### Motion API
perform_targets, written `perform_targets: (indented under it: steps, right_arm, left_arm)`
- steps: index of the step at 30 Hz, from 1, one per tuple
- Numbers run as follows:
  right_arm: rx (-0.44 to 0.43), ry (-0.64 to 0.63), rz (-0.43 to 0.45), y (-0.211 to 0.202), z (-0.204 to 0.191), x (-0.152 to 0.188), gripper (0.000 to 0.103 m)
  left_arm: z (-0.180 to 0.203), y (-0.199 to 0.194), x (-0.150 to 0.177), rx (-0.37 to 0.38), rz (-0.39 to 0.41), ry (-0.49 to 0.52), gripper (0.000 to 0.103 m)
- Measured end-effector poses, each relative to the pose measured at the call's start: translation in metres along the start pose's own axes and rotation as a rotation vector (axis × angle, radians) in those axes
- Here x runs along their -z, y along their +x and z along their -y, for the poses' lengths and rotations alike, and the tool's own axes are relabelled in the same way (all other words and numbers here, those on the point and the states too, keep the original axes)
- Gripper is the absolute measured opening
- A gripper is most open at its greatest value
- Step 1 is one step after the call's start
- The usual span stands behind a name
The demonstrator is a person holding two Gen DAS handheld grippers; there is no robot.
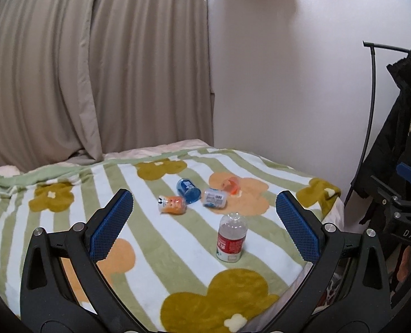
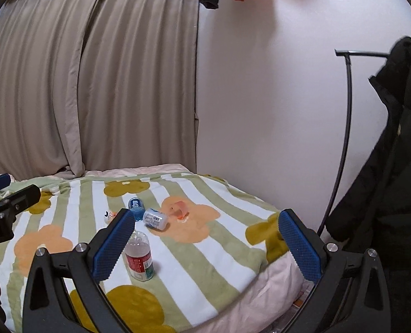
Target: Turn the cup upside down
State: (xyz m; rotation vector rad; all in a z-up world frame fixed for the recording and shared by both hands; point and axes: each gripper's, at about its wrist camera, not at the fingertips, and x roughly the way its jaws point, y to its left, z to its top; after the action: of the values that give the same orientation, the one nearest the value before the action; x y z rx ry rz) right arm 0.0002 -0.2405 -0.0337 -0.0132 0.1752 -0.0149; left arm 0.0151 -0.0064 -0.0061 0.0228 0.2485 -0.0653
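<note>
A clear orange cup (image 1: 231, 184) lies on its side on the striped blanket (image 1: 66, 222), far from both grippers; it also shows in the right wrist view (image 2: 180, 210). A blue cup (image 1: 188, 190) (image 2: 136, 207), a white labelled cup (image 1: 214, 198) (image 2: 155, 218) and an orange-white cup (image 1: 172, 204) (image 2: 109, 216) lie on their sides beside it. My left gripper (image 1: 205, 222) is open and empty, held above the bed. My right gripper (image 2: 205, 238) is open and empty, near the bed's right edge.
A water bottle (image 1: 231, 237) (image 2: 139, 255) with a red label stands upright nearer than the cups. Curtains (image 1: 94, 69) hang behind the bed. A black coat (image 2: 385, 180) on a rack hangs at the right. The bed edge (image 2: 261, 291) drops off at the right.
</note>
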Motion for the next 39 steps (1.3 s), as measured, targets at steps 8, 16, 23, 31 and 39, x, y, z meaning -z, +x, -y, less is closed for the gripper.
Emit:
perform_targets:
  steps: [8,16,23,31,39]
  right_arm:
    - [0.014,0.003,0.025,-0.012,0.001,-0.004,0.103]
    - [0.023,0.000,0.032,-0.021,0.000,-0.002,0.103]
    - [0.018,0.008,0.026,-0.020,-0.002,-0.001,0.103]
    - [0.010,0.009,0.016,-0.016,-0.006,0.000,0.103]
    - [0.008,0.012,0.014,-0.015,-0.007,0.000,0.103]
  left_arm:
    - [0.003,-0.008,0.003,-0.006,0.001,0.010,0.103]
    - [0.002,-0.015,0.003,-0.007,0.014,0.009,0.103]
    - [0.002,-0.018,0.002,-0.007,0.013,0.011,0.103]
    - [0.003,-0.018,0.000,-0.010,0.017,0.009,0.103]
    - [0.003,-0.019,0.000,-0.012,0.020,0.010,0.103]
